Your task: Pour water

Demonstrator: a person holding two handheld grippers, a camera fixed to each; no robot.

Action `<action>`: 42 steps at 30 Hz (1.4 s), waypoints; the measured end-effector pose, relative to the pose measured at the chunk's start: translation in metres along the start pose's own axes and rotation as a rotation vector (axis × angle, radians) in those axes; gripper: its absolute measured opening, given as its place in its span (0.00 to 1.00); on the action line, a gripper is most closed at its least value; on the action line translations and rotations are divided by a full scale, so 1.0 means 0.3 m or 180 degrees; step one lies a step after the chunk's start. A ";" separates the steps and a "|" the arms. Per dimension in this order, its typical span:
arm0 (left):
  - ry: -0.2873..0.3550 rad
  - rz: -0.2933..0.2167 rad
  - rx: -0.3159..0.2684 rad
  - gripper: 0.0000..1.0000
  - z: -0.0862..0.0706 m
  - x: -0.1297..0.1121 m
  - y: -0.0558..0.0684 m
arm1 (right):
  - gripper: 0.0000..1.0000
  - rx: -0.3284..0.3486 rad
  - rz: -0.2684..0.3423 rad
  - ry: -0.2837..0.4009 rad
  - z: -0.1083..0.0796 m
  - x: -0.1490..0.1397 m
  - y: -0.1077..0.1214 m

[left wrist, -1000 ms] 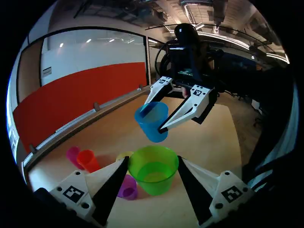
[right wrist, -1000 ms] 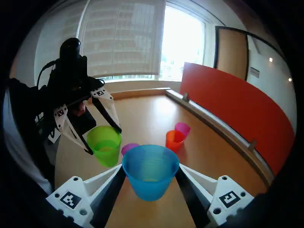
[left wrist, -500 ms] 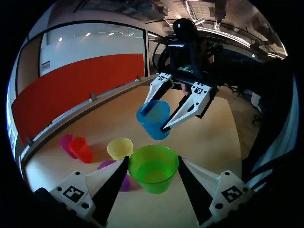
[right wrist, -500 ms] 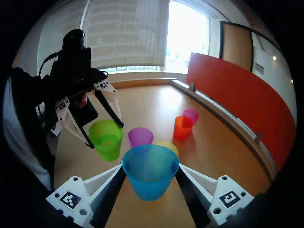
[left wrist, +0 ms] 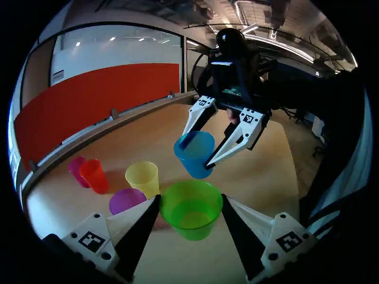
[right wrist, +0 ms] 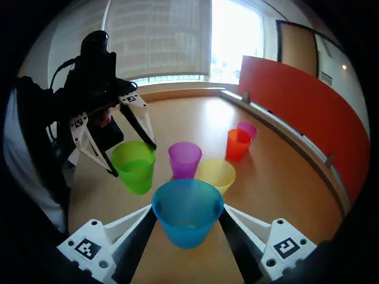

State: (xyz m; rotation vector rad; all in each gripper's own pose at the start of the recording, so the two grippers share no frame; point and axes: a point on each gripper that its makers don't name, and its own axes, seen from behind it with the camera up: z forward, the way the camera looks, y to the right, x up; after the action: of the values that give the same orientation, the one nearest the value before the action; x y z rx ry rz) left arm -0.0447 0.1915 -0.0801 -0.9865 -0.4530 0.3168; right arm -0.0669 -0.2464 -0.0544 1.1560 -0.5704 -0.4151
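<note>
**Both cups gripped, upright, above table**

Left gripper [left wrist: 189,201] is clamped on the green cup [left wrist: 191,215]. Right gripper [right wrist: 187,210] is clamped on the blue cup [right wrist: 187,225]. Both cups are upright and lifted off the table [right wrist: 189,118], near each other but apart.

The left gripper view shows me liquid low in the green cup; I cannot tell the blue cup's level. There a finger covers part of the purple cup [right wrist: 184,160].

The right gripper view gives the purple cup whole, beside the yellow cup [right wrist: 216,174]. The orange cup [right wrist: 237,144] and pink cup [right wrist: 247,128] stand farther off.

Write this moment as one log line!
left tongs: shut on green cup | right tongs: shut on blue cup | purple cup, yellow cup, orange cup, pink cup: on table | pour: not started
</note>
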 end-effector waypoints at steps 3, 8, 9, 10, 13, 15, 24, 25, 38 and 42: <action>-0.0029 0.0008 -0.0003 0.90 0.006 -0.018 0.006 | 0.91 0.0014 0.0023 -0.0036 0.007 -0.021 -0.006; -0.0079 -0.0013 -0.0024 0.90 0.020 -0.042 0.015 | 0.91 0.0017 0.0044 -0.0096 0.011 -0.053 -0.010; -0.0088 -0.0020 -0.0028 0.90 0.023 -0.048 0.015 | 0.91 0.0016 0.0046 -0.0107 0.012 -0.059 -0.010; -0.0094 -0.0022 -0.0029 0.90 0.025 -0.052 0.015 | 0.91 0.0017 0.0047 -0.0119 0.012 -0.065 -0.010; -0.0111 -0.0026 -0.0025 0.90 0.032 -0.064 0.012 | 0.91 0.0018 0.0047 -0.0151 0.013 -0.082 -0.013; -0.0121 -0.0026 -0.0016 0.90 0.037 -0.072 0.008 | 0.91 0.0017 0.0044 -0.0170 0.013 -0.094 -0.014; -0.0204 0.0047 0.0013 0.90 0.052 -0.111 -0.003 | 0.91 0.0002 0.0030 -0.0228 0.020 -0.137 -0.018; -0.0212 0.0063 0.0015 0.90 0.054 -0.114 -0.004 | 0.91 0.0001 0.0030 -0.0229 0.020 -0.139 -0.018; -0.0261 0.0116 0.0048 0.90 0.061 -0.155 -0.021 | 0.91 0.0013 0.0004 -0.0268 0.024 -0.164 -0.023; -0.0260 0.0132 0.0053 0.90 0.062 -0.162 -0.021 | 0.91 0.0013 0.0003 -0.0271 0.030 -0.167 -0.025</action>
State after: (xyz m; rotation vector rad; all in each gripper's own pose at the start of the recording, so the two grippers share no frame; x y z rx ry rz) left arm -0.0955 0.1796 -0.0767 -0.9701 -0.5038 0.3987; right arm -0.1119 -0.2264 -0.0690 1.1461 -0.6462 -0.4642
